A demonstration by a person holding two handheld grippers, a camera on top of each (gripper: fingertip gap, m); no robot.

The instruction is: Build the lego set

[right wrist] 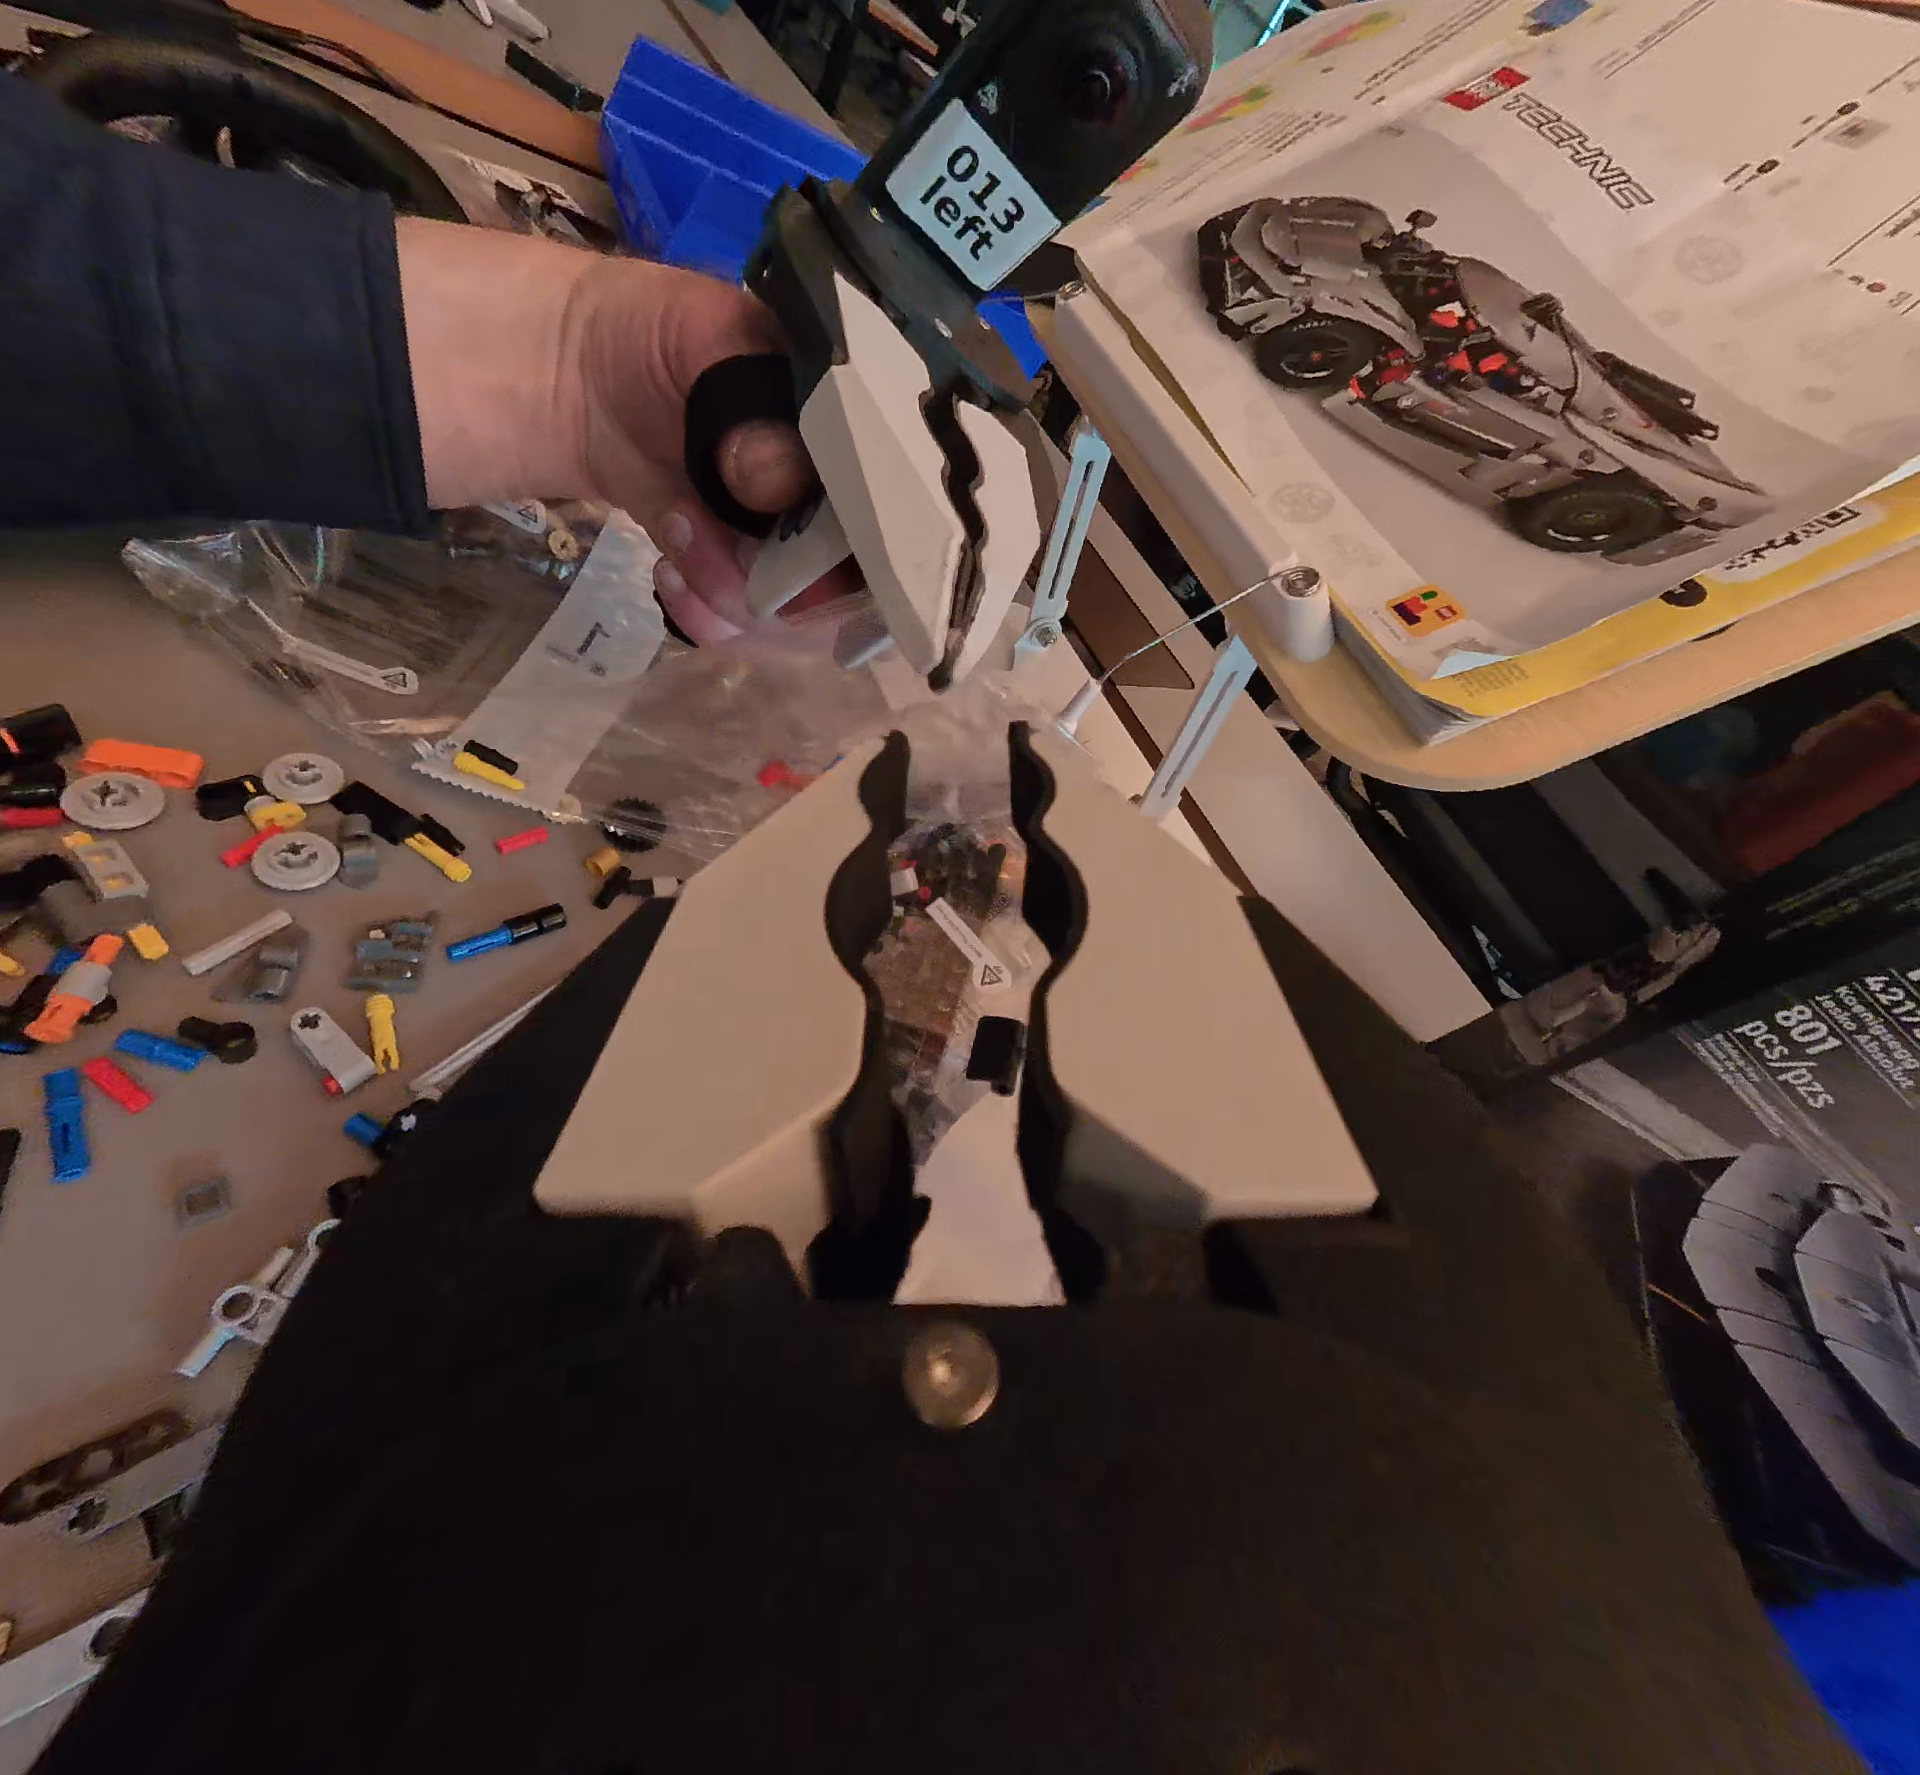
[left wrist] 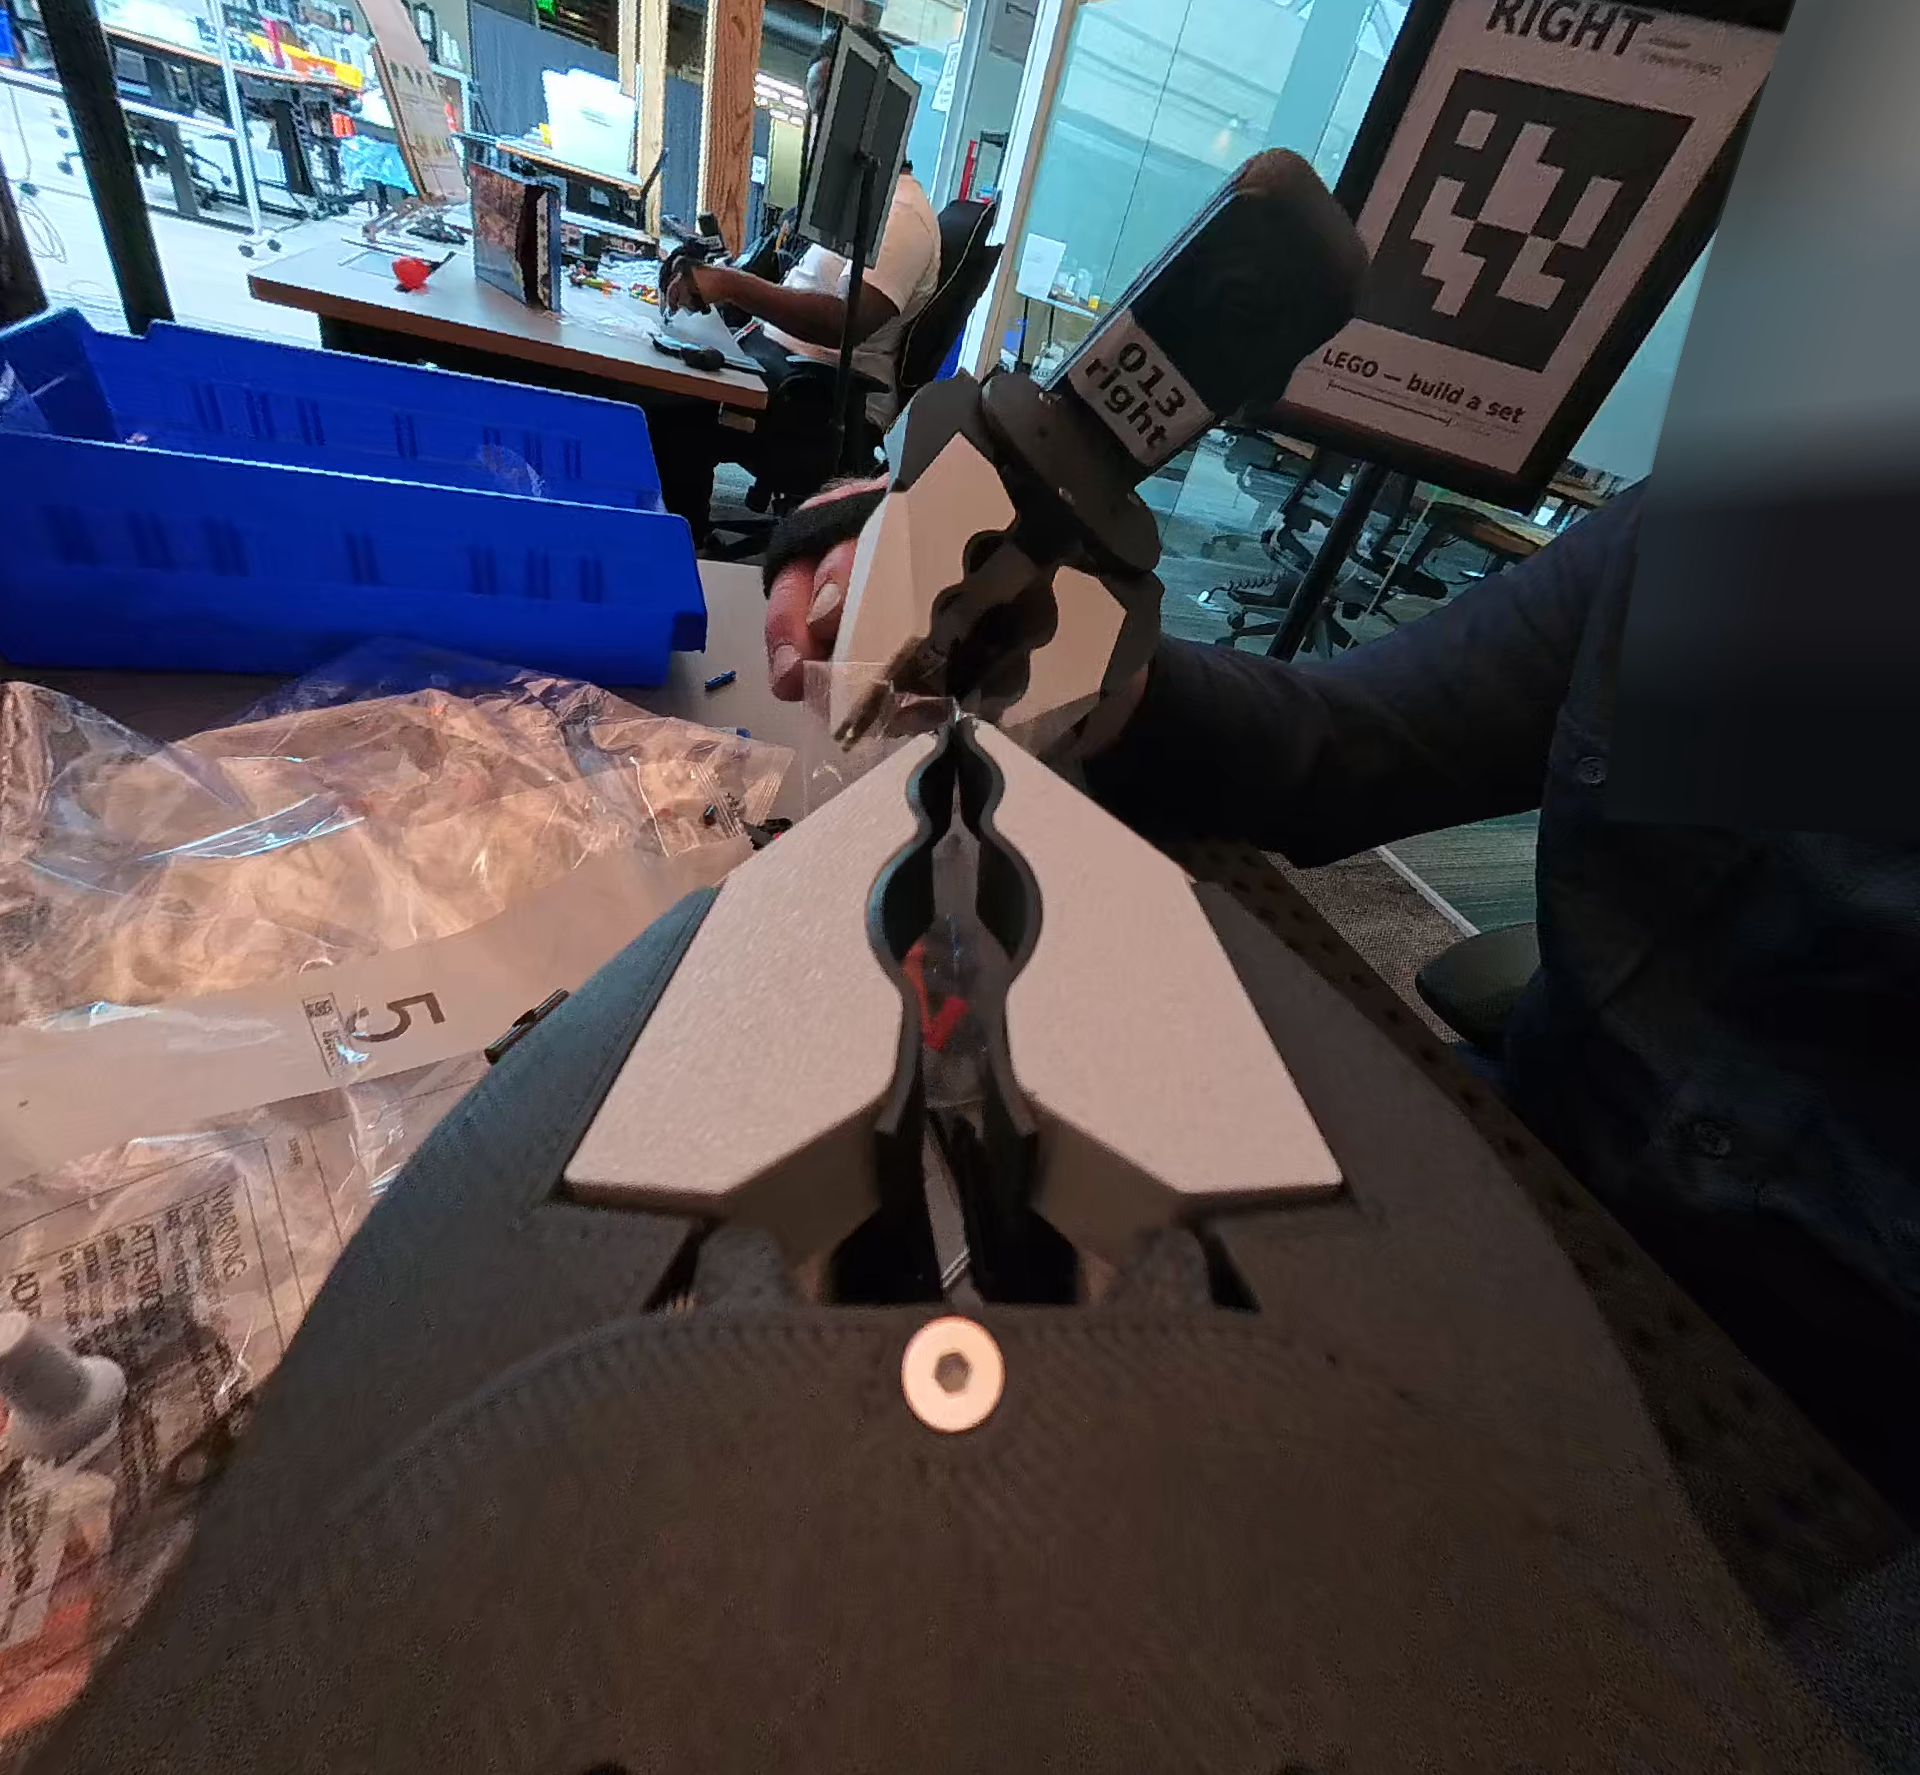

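The brown table (right wrist: 436, 1206) carried most of the scene. At its far left edge stood two blue bins (left wrist: 343, 499). On a tilted wooden stand (right wrist: 1621, 717) at the right lay the open instruction booklet (right wrist: 1507, 271), showing a grey car. Below it, on the near right, sat the dark set box (right wrist: 1787, 1258).

Crumpled clear plastic bags (left wrist: 343, 852) lay on the left of the table, one with a white numbered strip. Loose lego pieces (right wrist: 260, 904) in grey, black, blue, red, yellow and orange were scattered over the near left of the table.

Between the two tools hung a small clear bag of parts (right wrist: 935, 915), lifted above the table. The left gripper (left wrist: 958, 738) was closed, its fingers pinched on the top edge of that bag. The right gripper (right wrist: 954, 738) stood with its jaws a little apart in its own view, the bag's upper film between them; in the left wrist view its tips seemed to meet the film, so I could not tell whether it truly gripped. The two sets of tips were just beside each other.

A hand (right wrist: 623, 395) in a dark sleeve held the left tool.
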